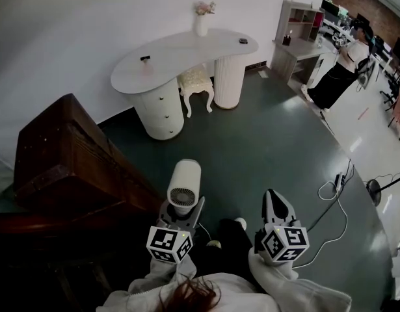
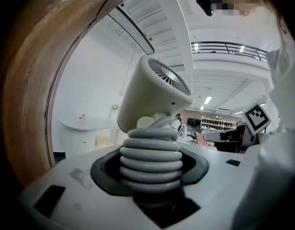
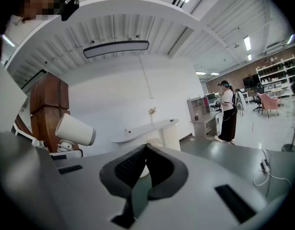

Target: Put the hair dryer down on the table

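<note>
My left gripper (image 1: 182, 214) is shut on the white hair dryer (image 1: 185, 182), which it holds upright over the dark green floor. In the left gripper view, the jaws clamp the handle, wrapped in coils of grey cord (image 2: 151, 157). The barrel of the hair dryer (image 2: 154, 97) tilts up to the right, its grille showing. My right gripper (image 1: 276, 203) hangs beside it, shut with nothing between the pads (image 3: 137, 164). In the right gripper view the hair dryer (image 3: 74, 130) shows at the left. The curved white table (image 1: 186, 51) stands far ahead by the wall.
A dark wooden cabinet (image 1: 63, 161) rises close on my left. A cushioned stool (image 1: 195, 83) sits under the table, and a vase (image 1: 201, 21) stands on it. At the right are a shelf desk (image 1: 304, 38), a person (image 1: 339, 70) and floor cables (image 1: 336, 187).
</note>
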